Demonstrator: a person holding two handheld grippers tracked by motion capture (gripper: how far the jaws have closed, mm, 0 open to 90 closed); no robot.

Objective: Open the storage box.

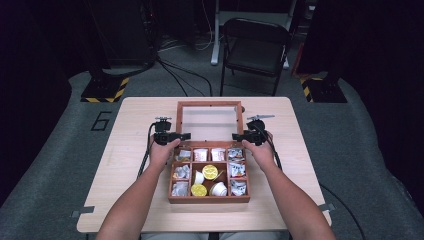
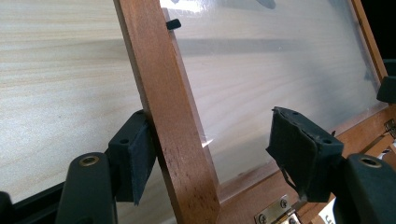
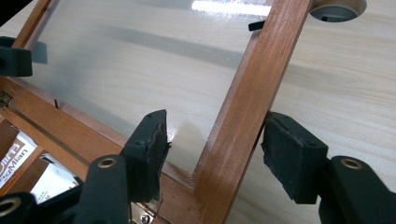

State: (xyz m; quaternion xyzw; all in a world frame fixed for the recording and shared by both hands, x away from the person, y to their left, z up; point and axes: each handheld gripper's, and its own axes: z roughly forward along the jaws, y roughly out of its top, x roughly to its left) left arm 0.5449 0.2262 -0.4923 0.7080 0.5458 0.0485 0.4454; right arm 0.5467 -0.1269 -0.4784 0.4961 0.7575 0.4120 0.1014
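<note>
left gripper [image 2: 210, 154] released, jaws astride one left rail of lid [image 1: 210, 121], one pad touching, other well off. one wooden box [image 1: 209, 199] mid-table [image 1: 130, 150], lid open: two yellow cups, two white. right gripper [image 3: 212, 154] released astride right rail, pads apart.
</note>
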